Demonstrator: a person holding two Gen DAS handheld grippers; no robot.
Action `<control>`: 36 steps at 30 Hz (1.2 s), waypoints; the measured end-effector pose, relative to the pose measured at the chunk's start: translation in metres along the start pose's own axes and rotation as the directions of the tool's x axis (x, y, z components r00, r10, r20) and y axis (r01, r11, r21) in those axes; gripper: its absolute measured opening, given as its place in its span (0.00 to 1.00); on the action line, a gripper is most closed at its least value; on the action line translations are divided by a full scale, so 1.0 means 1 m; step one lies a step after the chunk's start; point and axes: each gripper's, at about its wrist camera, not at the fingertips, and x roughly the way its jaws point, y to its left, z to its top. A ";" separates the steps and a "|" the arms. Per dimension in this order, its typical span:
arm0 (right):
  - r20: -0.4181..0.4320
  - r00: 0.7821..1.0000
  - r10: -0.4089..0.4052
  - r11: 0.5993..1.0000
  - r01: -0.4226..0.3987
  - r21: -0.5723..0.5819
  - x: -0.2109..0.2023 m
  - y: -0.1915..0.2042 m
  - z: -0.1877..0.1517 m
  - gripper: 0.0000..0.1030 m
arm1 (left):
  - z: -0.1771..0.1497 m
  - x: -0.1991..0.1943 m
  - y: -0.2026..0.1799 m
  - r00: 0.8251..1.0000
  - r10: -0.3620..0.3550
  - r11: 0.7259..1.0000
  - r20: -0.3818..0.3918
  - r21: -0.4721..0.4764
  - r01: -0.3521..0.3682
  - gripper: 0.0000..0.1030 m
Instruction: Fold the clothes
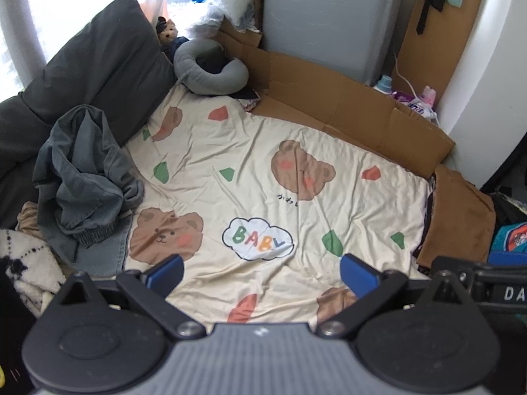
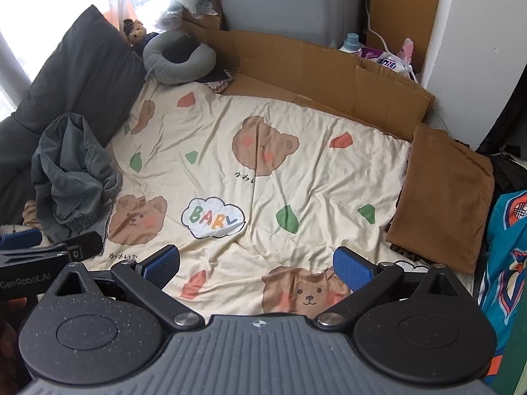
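The left gripper [image 1: 262, 271] hangs above the near part of the bed with its two blue ribbed pads spread wide and nothing between them, and the right gripper [image 2: 257, 265] is in the same released state, its jaws apart over the printed sheet. Under both lies the cream bed sheet with brown bear faces and green and orange patches [image 1: 263, 177], which is bare in the middle and looks like the working surface. The task's thing, a crumpled grey-green garment with a ribbed cuff [image 1: 82, 177], lies in a heap at the left edge of the sheet, against the dark grey cushion [image 1: 98, 65] and partly over other clothes. On the right edge rests a flat brown folded cloth [image 2: 441, 197], which I judge to be a piece already folded. So the step in hand seems to be the fetching of the next garment: the left gripper would need to go left, close on the heap and draw it to the middle for spreading. Readable writing: "BABY" in coloured letters inside a white cloud [image 1: 258, 238], and "GenRobot.AI" on the left tool's body in the right wrist view.
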 end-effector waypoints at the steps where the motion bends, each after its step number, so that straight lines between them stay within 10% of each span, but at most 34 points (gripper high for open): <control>1: 0.001 1.000 -0.002 1.000 0.002 0.001 0.000 -0.001 0.001 0.99 | 0.001 -0.001 0.000 1.000 -0.003 1.000 0.002 0.000 0.003 0.99; 36: 0.071 0.991 0.113 0.992 -0.109 -0.062 -0.036 0.043 0.068 0.99 | 0.033 -0.059 0.119 0.988 0.141 0.986 0.067 -0.104 -0.133 0.99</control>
